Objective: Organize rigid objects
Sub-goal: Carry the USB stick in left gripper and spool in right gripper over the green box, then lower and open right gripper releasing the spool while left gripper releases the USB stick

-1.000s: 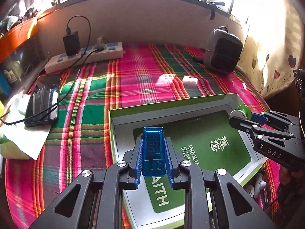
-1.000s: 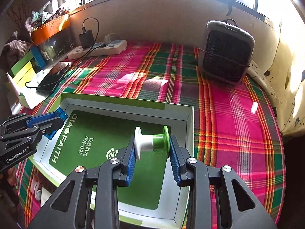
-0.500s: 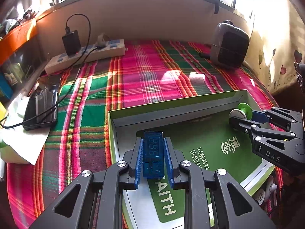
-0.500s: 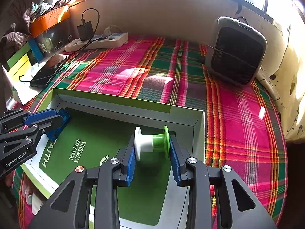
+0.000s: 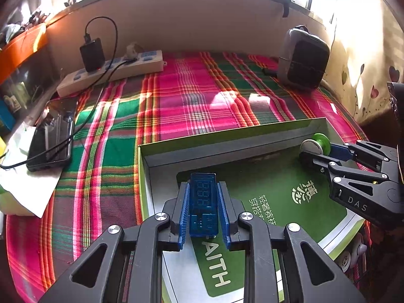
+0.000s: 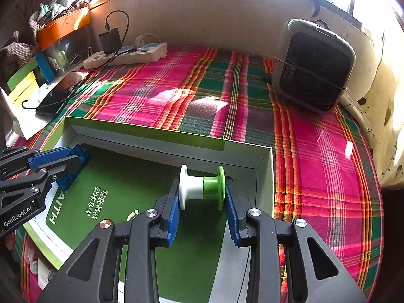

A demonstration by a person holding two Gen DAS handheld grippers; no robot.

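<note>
Both tools have edged forward over the box since the earlier frames: its far wall now sits closer beneath the held pieces, and the heater looms larger. Grips unchanged.

Left tool [image 5: 203,203]: narrow, pads clamped on the flanks of the blue USB meter [image 5: 202,202], held upright with its digit display facing the camera. It hangs above the near-left part of the box [image 5: 176,144], over the green printed liner, not touching it as far as can be told.

Right tool [image 6: 202,192]: part-closed on the spool [image 6: 202,188], white flange against one pad, green flange against the other, axis running across the jaws. It hovers near the box's far right corner, just inside the wall.

Outward from the box: plaid cloth [image 5: 192,96] covers the table; beyond the far wall and to the right stands the grey heater [image 6: 313,65]; to the far left, a power strip [image 5: 113,69] with a black charger plugged in; left of the box, a phone [image 5: 50,136] on its cable.

Step in hand, judged: carry is finished, placement pending for both items. Next move calls for lowering each piece to the liner, keeping clear of the walls, then opening the jaws. The spool may roll once freed.
</note>
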